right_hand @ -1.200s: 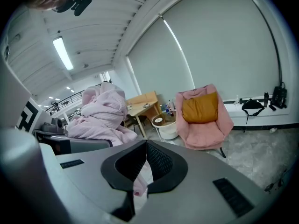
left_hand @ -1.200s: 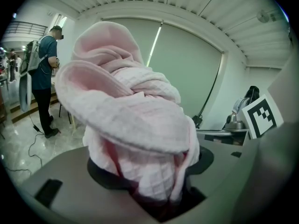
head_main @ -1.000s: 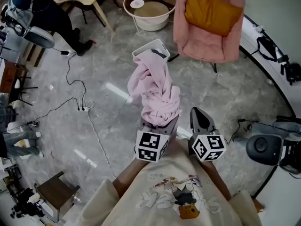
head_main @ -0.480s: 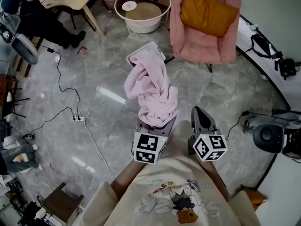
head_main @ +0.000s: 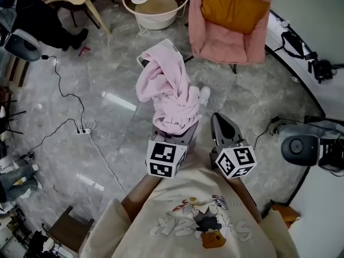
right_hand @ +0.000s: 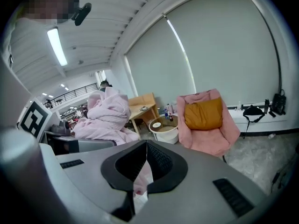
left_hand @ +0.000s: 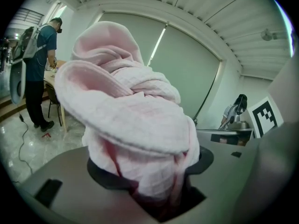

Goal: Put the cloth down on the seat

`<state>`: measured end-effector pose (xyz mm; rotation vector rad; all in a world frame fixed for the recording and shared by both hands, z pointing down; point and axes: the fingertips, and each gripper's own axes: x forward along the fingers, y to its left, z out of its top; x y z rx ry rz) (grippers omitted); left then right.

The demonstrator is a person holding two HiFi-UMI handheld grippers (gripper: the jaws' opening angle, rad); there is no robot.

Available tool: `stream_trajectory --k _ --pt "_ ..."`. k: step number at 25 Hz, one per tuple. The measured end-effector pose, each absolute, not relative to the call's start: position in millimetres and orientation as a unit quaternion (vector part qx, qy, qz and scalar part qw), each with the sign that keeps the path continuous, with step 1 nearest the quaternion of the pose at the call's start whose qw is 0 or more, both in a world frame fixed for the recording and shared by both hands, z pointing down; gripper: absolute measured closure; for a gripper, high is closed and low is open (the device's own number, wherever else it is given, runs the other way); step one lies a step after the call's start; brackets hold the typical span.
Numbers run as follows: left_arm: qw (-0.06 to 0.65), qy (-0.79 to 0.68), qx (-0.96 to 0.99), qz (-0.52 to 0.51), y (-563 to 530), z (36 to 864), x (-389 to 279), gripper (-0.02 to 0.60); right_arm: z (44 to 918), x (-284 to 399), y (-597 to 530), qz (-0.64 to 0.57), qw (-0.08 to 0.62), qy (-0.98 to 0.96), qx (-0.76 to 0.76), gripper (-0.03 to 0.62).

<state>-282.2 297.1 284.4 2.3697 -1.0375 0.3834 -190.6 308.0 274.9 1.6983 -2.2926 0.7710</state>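
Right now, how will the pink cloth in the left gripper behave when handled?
Likely floppy: the cloth slumps in loose folds over the left gripper. Probably light, since the jaws pinching only its base carry the whole bundle. Released, it should collapse and spread rather than keep its shape.

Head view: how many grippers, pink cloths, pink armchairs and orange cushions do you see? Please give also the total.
grippers: 2 (left gripper, right gripper)
pink cloth: 1
pink armchair: 1
orange cushion: 1
total: 5
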Motion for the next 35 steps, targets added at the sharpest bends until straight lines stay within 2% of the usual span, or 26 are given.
stream_trajectory --k 10,18,35 --pt "0.261 -0.378 0.878 0.133 257 281 -262 0.273 278 -162 278 0.262 0.093 -0.763 0.584 0.576" --pt "0.234 -0.384 0.878 0.161 197 287 -218 0.273 290 -121 218 0.267 0.068 -0.770 0.575 0.576" --pt "0.227 -0.400 0.866 0.197 14 280 -42 0.273 285 29 22 0.267 0.070 -0.813 0.513 0.576"
